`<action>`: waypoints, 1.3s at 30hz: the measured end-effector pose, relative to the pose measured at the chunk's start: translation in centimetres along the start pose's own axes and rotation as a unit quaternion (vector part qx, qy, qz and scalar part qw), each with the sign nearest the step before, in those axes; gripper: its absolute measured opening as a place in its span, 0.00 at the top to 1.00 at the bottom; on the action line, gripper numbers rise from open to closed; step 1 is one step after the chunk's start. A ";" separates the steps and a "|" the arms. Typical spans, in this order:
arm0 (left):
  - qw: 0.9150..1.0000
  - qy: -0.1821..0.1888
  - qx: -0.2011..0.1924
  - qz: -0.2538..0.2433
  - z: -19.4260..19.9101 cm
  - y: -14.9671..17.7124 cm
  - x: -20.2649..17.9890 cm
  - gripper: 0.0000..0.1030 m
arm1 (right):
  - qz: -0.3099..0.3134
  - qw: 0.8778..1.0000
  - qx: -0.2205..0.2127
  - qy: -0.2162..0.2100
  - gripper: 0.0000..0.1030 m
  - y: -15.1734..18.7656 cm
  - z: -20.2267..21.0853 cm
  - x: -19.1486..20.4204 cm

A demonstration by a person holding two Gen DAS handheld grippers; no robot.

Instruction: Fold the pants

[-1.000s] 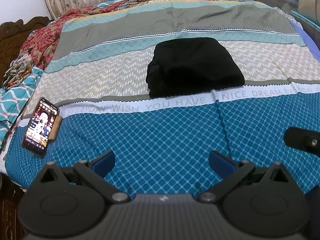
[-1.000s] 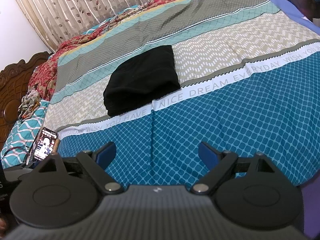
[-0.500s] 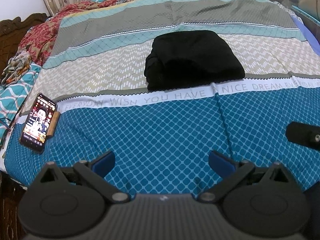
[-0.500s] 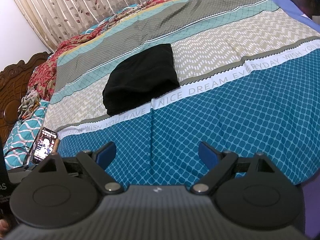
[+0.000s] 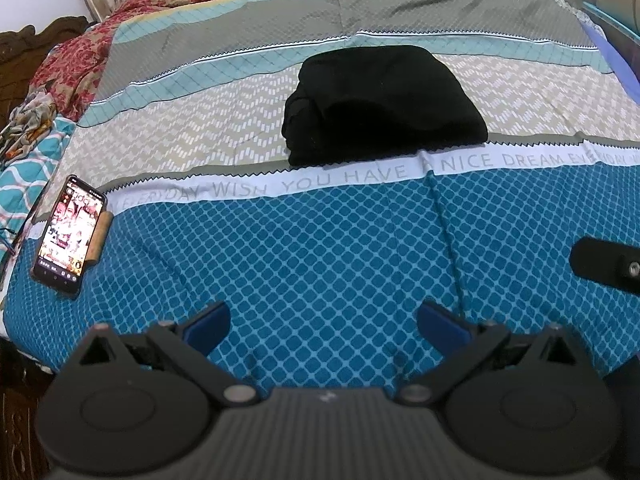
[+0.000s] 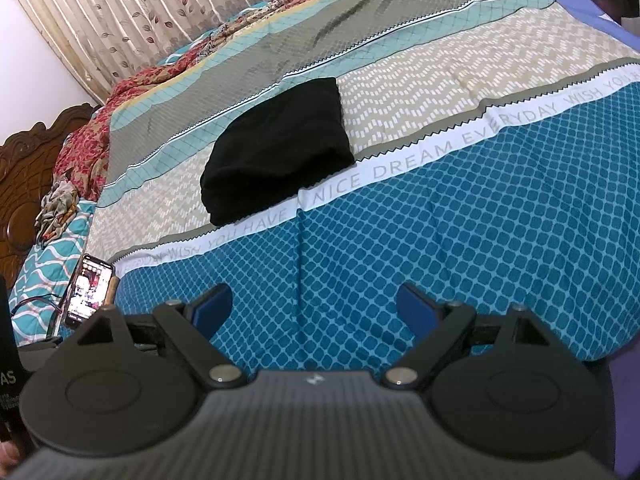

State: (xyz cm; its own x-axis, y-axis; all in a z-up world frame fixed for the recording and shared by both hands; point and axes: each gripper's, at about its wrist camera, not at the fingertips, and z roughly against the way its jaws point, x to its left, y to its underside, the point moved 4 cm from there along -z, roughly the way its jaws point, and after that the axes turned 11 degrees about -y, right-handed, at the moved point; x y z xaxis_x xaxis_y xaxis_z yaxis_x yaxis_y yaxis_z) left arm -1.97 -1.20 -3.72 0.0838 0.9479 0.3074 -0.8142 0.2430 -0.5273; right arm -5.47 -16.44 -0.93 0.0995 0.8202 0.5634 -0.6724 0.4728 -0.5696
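Observation:
The black pants (image 5: 380,104) lie folded into a compact bundle on the beige zigzag band of the bed cover, just beyond the white lettered stripe; they also show in the right wrist view as black pants (image 6: 276,152). My left gripper (image 5: 324,324) hovers over the blue diamond-patterned part near the bed's front edge, open with nothing between its blue pads. My right gripper (image 6: 316,306) hangs open over the same blue area, well short of the pants. A black part of the right gripper (image 5: 608,266) shows at the right edge of the left wrist view.
A phone (image 5: 70,234) with a lit screen lies at the bed's left front corner, seen too as the phone (image 6: 90,290). Crumpled patterned cloths (image 5: 72,68) pile along the left side by a carved wooden headboard (image 6: 32,172). Curtains (image 6: 160,12) hang behind the bed.
The left wrist view has tipped slightly downward, so the pants and phone sit a little higher in frame. Both grippers stay open and in place; the pants have not moved.

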 end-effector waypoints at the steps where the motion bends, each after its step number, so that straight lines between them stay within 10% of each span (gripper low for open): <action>1: 1.000 0.000 0.002 0.000 0.0 0.0 0.0 0.00 | -0.001 1.000 -0.001 0.001 0.12 0.0 0.0 0.0; 39: 0.999 -0.001 0.047 -0.008 -1.0 0.8 -0.3 0.00 | -0.017 1.000 -0.001 0.016 0.12 -0.1 -0.2 -1.2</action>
State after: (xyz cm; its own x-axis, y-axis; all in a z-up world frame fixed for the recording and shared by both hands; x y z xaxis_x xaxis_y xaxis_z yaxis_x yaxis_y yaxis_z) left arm -2.04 -1.06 -5.02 0.0955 0.9439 0.3162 -0.8630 0.2368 -0.4462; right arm -5.42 -17.42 -1.71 0.1458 0.8140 0.5622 -0.6665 0.5008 -0.5523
